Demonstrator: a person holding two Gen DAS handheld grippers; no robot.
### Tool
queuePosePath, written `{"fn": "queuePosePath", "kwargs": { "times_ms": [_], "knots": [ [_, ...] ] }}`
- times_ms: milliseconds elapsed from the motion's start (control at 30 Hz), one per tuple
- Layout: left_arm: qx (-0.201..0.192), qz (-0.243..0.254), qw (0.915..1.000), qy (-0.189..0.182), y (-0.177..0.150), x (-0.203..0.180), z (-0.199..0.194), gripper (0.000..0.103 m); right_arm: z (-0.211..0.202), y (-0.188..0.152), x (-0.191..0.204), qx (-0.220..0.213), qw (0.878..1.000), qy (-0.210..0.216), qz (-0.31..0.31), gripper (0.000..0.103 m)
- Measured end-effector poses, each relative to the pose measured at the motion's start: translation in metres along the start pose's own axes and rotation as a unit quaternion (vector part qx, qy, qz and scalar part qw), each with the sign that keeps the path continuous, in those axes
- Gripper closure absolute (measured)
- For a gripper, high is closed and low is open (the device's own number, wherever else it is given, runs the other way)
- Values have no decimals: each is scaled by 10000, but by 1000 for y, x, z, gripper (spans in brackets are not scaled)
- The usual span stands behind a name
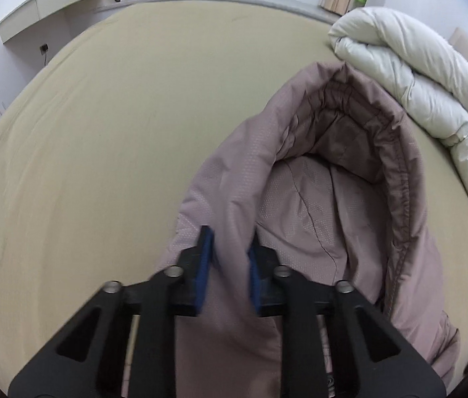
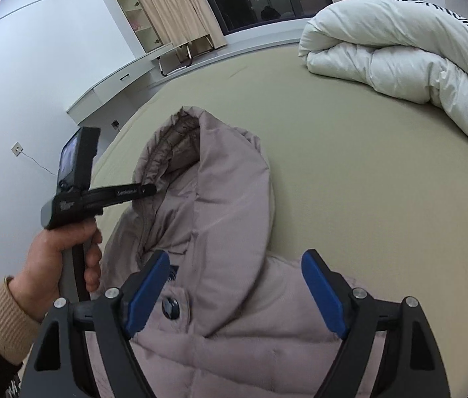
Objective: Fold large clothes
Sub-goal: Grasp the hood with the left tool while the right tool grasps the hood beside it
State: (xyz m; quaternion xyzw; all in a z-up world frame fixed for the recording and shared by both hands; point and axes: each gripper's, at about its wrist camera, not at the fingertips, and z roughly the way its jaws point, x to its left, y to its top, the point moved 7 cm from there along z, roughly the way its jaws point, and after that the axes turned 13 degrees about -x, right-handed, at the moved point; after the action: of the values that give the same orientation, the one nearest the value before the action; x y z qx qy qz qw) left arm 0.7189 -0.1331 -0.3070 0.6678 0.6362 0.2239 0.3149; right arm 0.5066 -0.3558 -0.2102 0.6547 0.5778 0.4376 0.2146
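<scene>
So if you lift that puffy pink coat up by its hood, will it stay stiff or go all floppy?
Probably floppy: the hood already sags and creases where the left gripper pinches it. The coat looks quilted and puffy, so likely light for its size. Its smooth fabric may be a bit slippery.

Bed point(image 2: 350, 179) bears jacket point(image 2: 234, 205), perhaps a duvet point(image 2: 399, 56).

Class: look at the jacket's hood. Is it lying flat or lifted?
Lifted: the left tool is shut on the edge of the hood, which stands open above the bed.
</scene>
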Motion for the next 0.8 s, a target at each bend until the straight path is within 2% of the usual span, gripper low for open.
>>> {"fn": "queuePosePath", "kwargs": {
  "times_ms": [67,167,333,367,400,433,467,500,633,800],
  "knots": [
    [-249,34,9996,-87,2,2,-17,93,23,12,3,45,9999,-87,100,18],
    [-716,352,9967,-155,8,2,-54,94,52,29,13,-14,9996,-246,97,18],
    [-1258,669,9891,-364,3,1,-113,94,105,37,27,160,9983,-555,5,17],
    [-1324,715,9878,-406,1,0,-123,94,118,35,25,312,9972,-672,49,22],
    [-1393,756,9864,-442,-3,-1,-132,94,127,35,23,411,9963,-745,102,31],
    [-1445,779,9852,-496,-5,-1,-140,94,132,36,20,479,9956,-797,137,55],
    [-1484,753,9846,-545,-7,2,-150,94,130,39,18,458,9954,-812,206,80],
    [-1532,683,9840,-601,-8,5,-156,94,122,42,16,311,9961,-773,299,86],
    [-1724,288,9810,-845,-17,32,-199,94,62,50,25,-318,9986,-391,187,92],
    [-1911,33,9765,-1000,-68,44,-269,94,-46,25,36,-918,9957,-87,-90,92]
  ]
}}
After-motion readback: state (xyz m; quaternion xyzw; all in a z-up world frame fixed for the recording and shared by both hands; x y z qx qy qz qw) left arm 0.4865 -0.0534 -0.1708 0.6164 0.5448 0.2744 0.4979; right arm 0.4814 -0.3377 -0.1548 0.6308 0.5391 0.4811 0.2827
